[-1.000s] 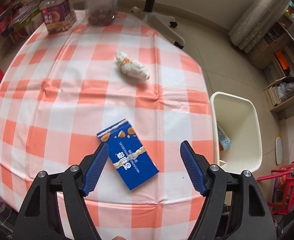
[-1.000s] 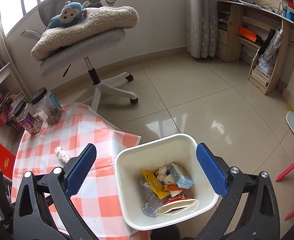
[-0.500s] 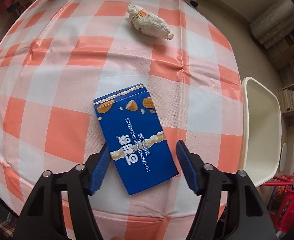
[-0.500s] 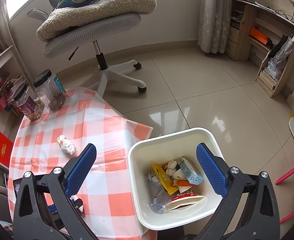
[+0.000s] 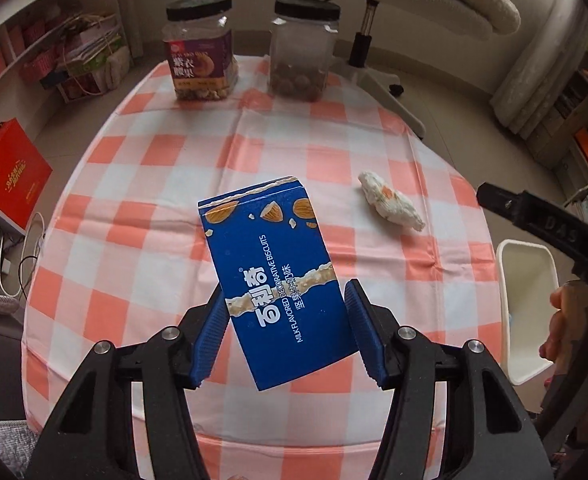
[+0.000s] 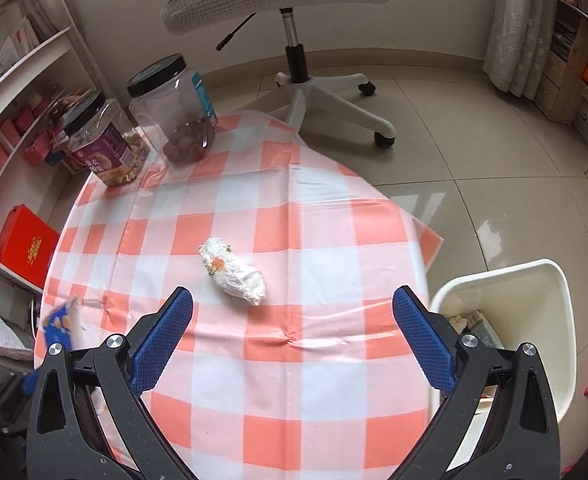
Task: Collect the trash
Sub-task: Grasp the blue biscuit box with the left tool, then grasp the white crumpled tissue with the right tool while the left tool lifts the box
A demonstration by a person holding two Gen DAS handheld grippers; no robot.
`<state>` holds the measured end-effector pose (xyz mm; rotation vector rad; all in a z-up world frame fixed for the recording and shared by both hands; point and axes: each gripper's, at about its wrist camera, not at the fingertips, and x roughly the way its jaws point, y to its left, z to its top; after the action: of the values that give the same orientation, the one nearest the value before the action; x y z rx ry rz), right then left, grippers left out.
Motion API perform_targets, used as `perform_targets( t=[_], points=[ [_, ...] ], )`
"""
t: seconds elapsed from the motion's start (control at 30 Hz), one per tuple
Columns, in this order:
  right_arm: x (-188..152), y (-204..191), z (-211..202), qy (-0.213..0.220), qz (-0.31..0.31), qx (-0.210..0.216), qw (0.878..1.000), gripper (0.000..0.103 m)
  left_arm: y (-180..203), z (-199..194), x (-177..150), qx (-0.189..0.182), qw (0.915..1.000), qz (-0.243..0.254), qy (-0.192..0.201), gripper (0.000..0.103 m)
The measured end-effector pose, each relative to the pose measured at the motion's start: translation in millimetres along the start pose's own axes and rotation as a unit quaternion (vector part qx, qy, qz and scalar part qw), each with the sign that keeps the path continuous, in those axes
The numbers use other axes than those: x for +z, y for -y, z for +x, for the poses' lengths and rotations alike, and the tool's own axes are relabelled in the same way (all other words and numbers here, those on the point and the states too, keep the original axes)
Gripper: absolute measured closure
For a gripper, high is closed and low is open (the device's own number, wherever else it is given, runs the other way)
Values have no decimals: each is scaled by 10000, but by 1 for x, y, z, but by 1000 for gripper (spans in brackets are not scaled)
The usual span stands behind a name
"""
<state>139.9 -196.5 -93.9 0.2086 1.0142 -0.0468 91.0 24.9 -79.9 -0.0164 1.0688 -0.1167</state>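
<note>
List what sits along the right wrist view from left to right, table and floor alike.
red box → purple-label jar → clear jar → crumpled wrapper → chair base → white bin.

Your left gripper (image 5: 286,332) and right gripper (image 6: 292,340) share black plastic frames, silver screw heads and ribbed blue finger pads (image 6: 424,338); your bare hand (image 5: 560,328) shows.
</note>
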Motion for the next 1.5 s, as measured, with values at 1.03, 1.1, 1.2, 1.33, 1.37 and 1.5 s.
perform_targets(
  t=[1.03,1.1,1.2,1.33,1.37,1.5],
  points=[
    [-22,-95,48,-407,-1172,543,9908,66,-77,-27,17,67,9942,-733,781,46],
    [-22,-100,33,-268,-1185,665,9904,66,-77,-29,16,72,9939,-731,819,46],
    [-23,-101,13,-121,-1138,793,9903,66,-78,-30,15,51,9935,-745,858,46],
    [-23,-98,-11,144,-1085,830,9905,66,-72,-35,15,8,9927,-705,978,46],
    [-23,-97,-16,211,-1079,824,9905,66,-70,-37,15,2,9925,-677,1016,46],
    [-26,-90,-37,464,-1093,756,9900,65,-60,-42,13,-87,9915,-578,1165,46]
  ],
)
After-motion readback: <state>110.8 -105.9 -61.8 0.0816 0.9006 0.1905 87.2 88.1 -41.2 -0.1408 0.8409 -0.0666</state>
